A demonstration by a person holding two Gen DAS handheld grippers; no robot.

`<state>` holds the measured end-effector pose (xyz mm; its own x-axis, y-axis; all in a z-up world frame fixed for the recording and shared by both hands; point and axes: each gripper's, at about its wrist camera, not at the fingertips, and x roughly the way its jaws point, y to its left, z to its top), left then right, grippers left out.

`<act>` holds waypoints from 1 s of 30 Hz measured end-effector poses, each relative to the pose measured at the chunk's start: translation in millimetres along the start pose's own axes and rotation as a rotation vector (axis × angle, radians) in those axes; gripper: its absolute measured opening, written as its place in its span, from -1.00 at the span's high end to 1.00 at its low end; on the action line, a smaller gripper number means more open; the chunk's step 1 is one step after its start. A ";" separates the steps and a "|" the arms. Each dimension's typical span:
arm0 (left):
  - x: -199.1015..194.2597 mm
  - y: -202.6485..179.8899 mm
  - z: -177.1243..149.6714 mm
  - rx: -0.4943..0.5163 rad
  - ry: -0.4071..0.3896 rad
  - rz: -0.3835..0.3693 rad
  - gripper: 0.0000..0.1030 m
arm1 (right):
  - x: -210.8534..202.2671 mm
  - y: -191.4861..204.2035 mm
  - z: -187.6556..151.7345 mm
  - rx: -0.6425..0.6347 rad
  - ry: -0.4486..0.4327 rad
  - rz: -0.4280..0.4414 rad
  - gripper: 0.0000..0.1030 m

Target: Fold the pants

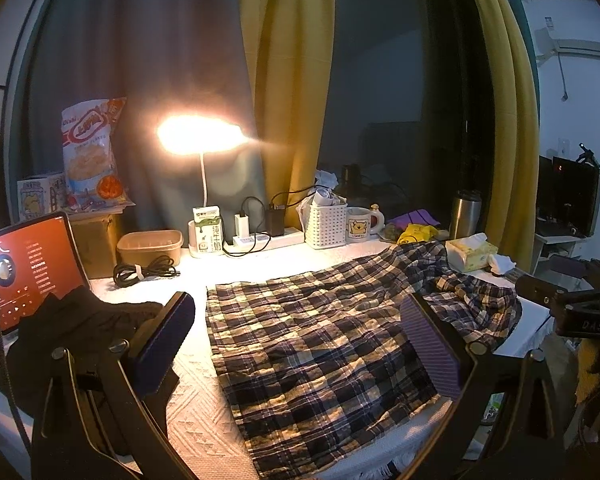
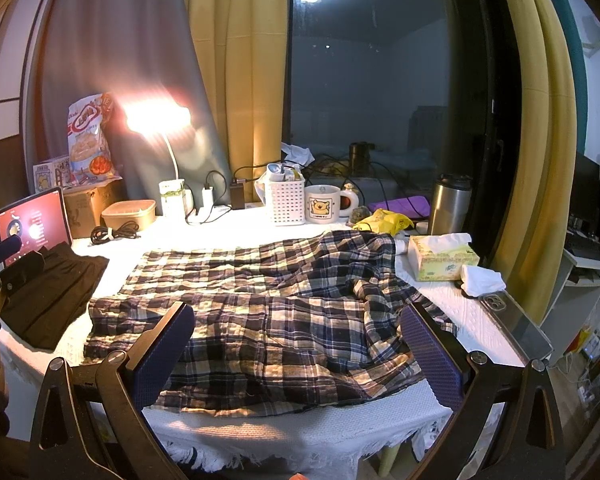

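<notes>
**Plaid pants spread across the counter, both grippers empty**

The plaid pants (image 2: 268, 312) lie rumpled and mostly flat on the white-clothed counter (image 2: 300, 424), reaching its near edge, the bunched end towards the right edge beside the tissue box (image 2: 440, 258). The left gripper (image 1: 304, 344) hovers over the pants, jaws wide apart, holding nothing. The right gripper (image 2: 300, 356) hangs at the near edge, jaws likewise apart. A black garment (image 2: 52, 292) sits at the left edge, near the tablet (image 2: 32, 220).
</notes>
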<state>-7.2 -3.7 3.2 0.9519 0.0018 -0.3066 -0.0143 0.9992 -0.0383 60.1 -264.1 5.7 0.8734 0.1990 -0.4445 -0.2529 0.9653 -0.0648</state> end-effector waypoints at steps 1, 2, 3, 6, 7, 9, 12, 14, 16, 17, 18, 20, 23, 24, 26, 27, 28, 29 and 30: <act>0.1 -0.8 0.0 0.003 0.000 0.002 -0.97 | 0.0 0.0 0.0 0.000 0.000 0.000 -1.00; 0.2 -0.9 -0.1 0.005 0.000 0.003 -0.97 | -0.1 0.0 0.1 0.000 0.000 0.001 -1.00; 0.5 -0.8 -0.1 0.007 -0.001 0.005 -0.97 | -0.4 0.5 0.3 0.000 0.000 0.000 -1.00; 0.5 -0.8 -0.6 0.007 -0.001 0.006 -0.97 | -0.3 0.2 0.4 0.000 0.000 0.001 -1.00; 0.1 -1.1 -0.9 0.007 -0.001 0.005 -0.97 | -0.2 0.1 0.4 0.000 0.000 0.001 -1.00; 0.6 -1.1 -1.1 0.008 0.000 0.005 -0.97 | 0.0 0.0 0.5 0.000 0.000 0.001 -1.00; 0.3 -1.1 -1.9 0.009 0.002 0.006 -0.97 | 0.0 0.1 0.6 0.001 0.001 0.001 -1.00; 0.2 -0.8 -2.1 0.009 0.001 0.006 -0.97 | 0.1 0.0 0.7 0.001 0.000 0.001 -1.00; 0.3 -0.7 -1.9 0.008 0.001 0.005 -0.97 | 0.3 0.0 0.7 0.001 0.000 0.001 -1.00; 0.3 -0.8 -1.8 0.009 0.001 0.006 -0.97 | 0.3 0.0 0.6 0.001 0.000 0.001 -1.00; 0.4 -0.6 -2.2 0.009 -0.001 0.008 -0.97 | 0.1 0.2 0.7 0.001 0.000 0.001 -1.00; 0.4 -0.4 -2.6 0.008 0.000 0.008 -0.97 | 0.4 0.3 0.7 0.001 0.000 0.001 -1.00; 0.4 -0.3 -2.6 0.009 0.000 0.008 -0.97 | 0.5 0.1 0.6 0.001 0.000 0.002 -1.00; 0.6 0.0 -2.8 0.009 0.000 0.008 -0.97 | 0.4 0.5 0.6 0.001 0.000 0.001 -1.00; 0.3 0.0 -2.9 0.010 -0.001 0.007 -0.97 | 0.6 0.1 0.4 0.001 0.000 0.002 -1.00; 0.4 0.0 -2.8 0.010 -0.002 0.008 -0.97 | 0.4 0.4 0.4 0.002 0.000 0.002 -1.00; 0.4 -0.3 -2.4 0.008 -0.001 0.008 -0.97 | 0.6 0.2 0.3 0.001 0.001 0.001 -1.00; 0.5 0.0 -2.6 0.009 -0.002 0.008 -0.97 | 0.5 0.3 0.2 0.001 0.000 0.001 -1.00; 0.8 0.0 -2.7 0.010 -0.002 0.007 -0.97 | 0.4 0.4 0.1 0.002 0.000 0.002 -1.00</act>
<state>-7.3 -3.9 0.5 0.9522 0.0086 -0.3053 -0.0178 0.9995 -0.0271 60.4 -263.6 5.6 0.8729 0.2004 -0.4447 -0.2536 0.9653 -0.0628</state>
